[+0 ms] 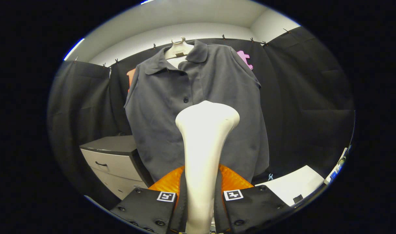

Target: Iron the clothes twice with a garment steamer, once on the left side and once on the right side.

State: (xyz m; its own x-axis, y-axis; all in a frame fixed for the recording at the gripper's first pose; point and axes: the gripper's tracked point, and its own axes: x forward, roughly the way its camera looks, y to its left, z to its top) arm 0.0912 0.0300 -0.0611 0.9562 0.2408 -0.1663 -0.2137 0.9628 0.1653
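Clamped between my gripper (200, 198) fingers, steamer (205, 143) faces shirt (172, 107); I would keep its head flat, stroking one side steadily.

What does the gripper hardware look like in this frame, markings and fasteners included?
The gripper shows two flat, blocky finger plates, one on each side of the white plastic garment steamer handle. Each plate carries a small square black-and-white fiducial tag near its inner top corner. Round dark screw heads dot the plates. No cables are visible.
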